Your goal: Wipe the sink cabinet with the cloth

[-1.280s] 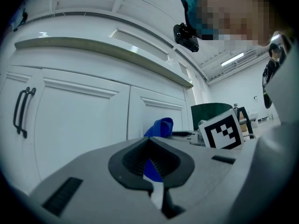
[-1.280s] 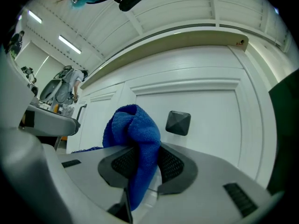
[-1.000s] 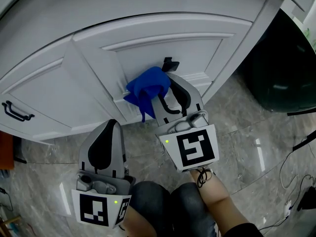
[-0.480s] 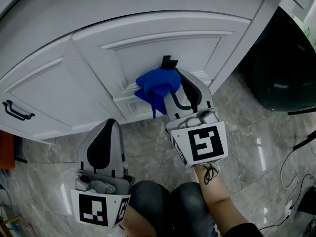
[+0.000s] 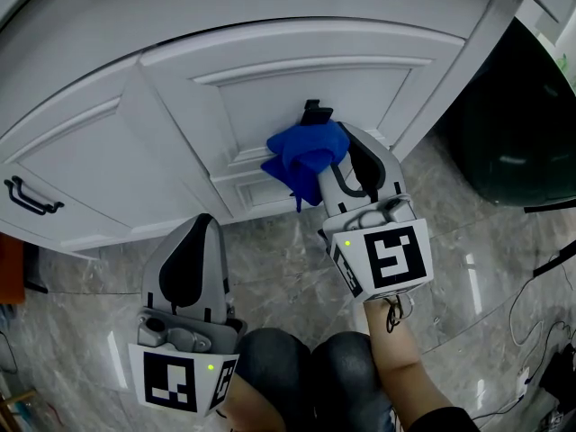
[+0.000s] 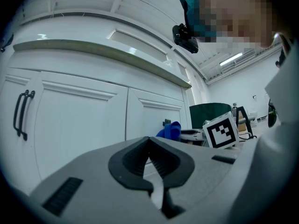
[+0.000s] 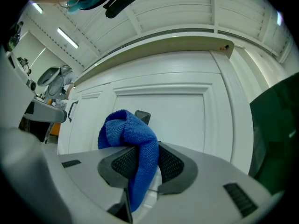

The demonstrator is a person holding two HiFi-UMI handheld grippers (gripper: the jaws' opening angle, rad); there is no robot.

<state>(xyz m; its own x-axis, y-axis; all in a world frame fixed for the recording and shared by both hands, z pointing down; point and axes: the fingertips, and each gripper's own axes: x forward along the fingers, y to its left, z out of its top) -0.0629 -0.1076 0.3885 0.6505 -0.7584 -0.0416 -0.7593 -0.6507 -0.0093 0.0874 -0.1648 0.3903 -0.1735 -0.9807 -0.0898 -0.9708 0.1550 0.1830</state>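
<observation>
Nearest, the person's dark-clad knees are seen over the grey marbled floor tile. The left gripper is held low above that floor, well apart from the cabinet, with its jaws pressed together on nothing. Further on, the right gripper is clamped on the crumpled blue microfibre cloth, which is bunched against the lower moulding of the white panelled sink cabinet door. The small black door knob stands just above the cloth, touching or nearly touching it. A black bar handle is fixed on the neighbouring door, far to the left.

Since a second ago, the cloth and the right gripper have been carried rightward along the door, while the left gripper has been kept in place.

To the right, the door's stile and the cabinet's corner post are met, with a dark green rounded object beyond them. The flat panel above and to the left is left open.
</observation>
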